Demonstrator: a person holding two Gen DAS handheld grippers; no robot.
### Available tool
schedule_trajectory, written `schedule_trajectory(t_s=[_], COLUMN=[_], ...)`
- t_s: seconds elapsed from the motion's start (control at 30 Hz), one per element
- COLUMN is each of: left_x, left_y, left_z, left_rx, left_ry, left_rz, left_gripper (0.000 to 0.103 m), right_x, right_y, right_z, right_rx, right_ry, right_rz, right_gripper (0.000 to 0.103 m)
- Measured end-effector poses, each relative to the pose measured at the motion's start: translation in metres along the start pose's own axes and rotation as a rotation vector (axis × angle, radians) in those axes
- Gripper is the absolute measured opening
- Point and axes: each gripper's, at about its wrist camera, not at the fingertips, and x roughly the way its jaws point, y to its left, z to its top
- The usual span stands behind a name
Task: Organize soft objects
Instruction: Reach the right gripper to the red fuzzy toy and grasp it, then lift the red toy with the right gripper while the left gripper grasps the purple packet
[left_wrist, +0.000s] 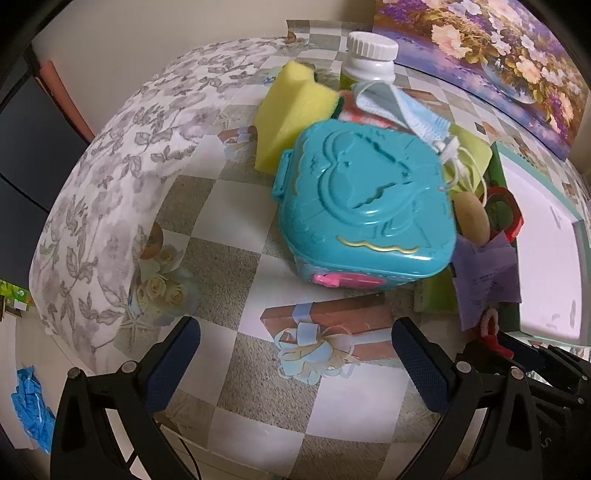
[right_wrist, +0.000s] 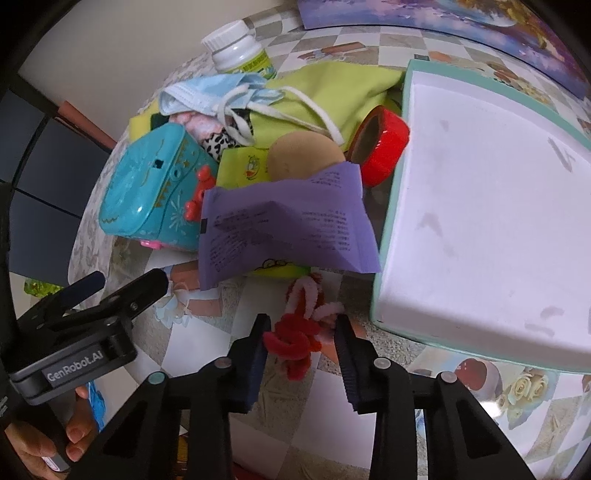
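1. Red and pink fuzzy pipe-cleaner twist (right_wrist: 301, 332) lies on the checked tabletop (right_wrist: 207, 354), just in front of the purple packet (right_wrist: 284, 229) and beside the near corner of the white tray (right_wrist: 480, 206).
2. We see the right gripper (right_wrist: 301, 345) pointing steeply down with the twist between its jaws; they are part-way closed, and the inner faces sit at the edges of the twist, though we cannot tell whether they press it yet.
3. We judge the step in hand to be the grasp of this twist. To do it well, we would centre the knotted red part between the pads, close until the pile gives slightly, then lift straight up so the loose pink loops do not snag the packet.
4. The left gripper (left_wrist: 295, 365) hangs open over bare tabletop, holding nothing, well short of the teal toy case (left_wrist: 365, 206).
5. Around it lie a yellow sponge (left_wrist: 291, 107), a blue face mask (left_wrist: 402, 107), a white-capped bottle (left_wrist: 371, 55), a green cloth (right_wrist: 325, 99) and a red tape roll (right_wrist: 384, 147); the tray's rim stands close on the right.
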Motion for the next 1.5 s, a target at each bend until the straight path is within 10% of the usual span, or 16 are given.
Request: schedule_trajectory(t_s=[0.47, 1.5], left_x=[-0.044, -0.004], left_y=[-0.03, -0.081], left_z=[0.005, 0.016], left_rx=[0.052, 0.062], left_ry=[-0.062, 0.097], left_rz=[-0.02, -0.167], left_gripper=[0.101, 0.023], right_x=[-0.076, -0.111], right_y=[-0.023, -0.054], right_z=[-0.012, -0.006], right_rx=[0.031, 0.088], right_ry=[-0.165, -0.255], right_rz=[0.039, 0.007], right_gripper=[0.034, 0.034])
